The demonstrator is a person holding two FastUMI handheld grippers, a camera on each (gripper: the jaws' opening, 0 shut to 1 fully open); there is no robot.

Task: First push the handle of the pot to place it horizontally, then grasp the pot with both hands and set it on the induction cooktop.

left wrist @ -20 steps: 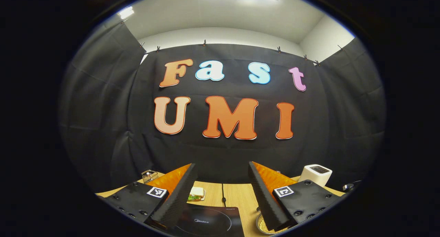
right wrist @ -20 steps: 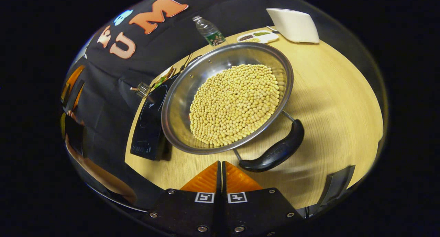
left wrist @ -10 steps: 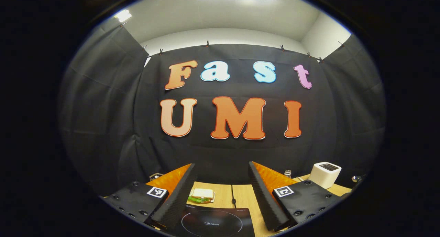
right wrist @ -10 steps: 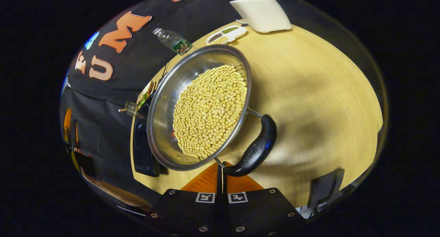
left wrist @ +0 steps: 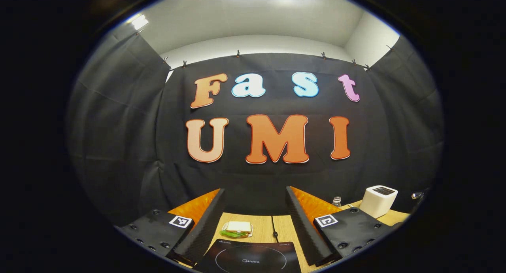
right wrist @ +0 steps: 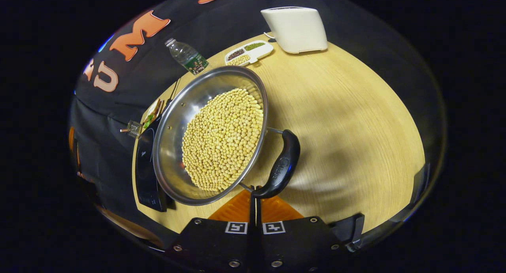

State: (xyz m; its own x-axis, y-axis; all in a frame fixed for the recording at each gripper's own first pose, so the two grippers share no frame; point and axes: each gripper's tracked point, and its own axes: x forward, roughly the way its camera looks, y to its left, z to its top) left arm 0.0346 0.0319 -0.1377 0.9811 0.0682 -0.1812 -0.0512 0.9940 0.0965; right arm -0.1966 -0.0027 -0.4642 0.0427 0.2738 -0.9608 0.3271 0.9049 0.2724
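Pot of beans just ahead of right gripper, jaws clenched, tips at handle, left gripper released above one cooktop.

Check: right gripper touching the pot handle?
Touching. In the right gripper view the shut right gripper has its tips against the lower end of the pot handle, with no gap visible.

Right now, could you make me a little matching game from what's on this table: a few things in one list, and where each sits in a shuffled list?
Things:
1. Pot
2. Bottle
3. Toaster
4. Sandwich

Places:
A. Far corner of the table
B. Beyond the cooktop, on a small plate
C. By the cloth wall, near the divided dish
D. Beside the cooktop, full of beans

Pairs: 1-D, 2-C, 3-A, 4-B
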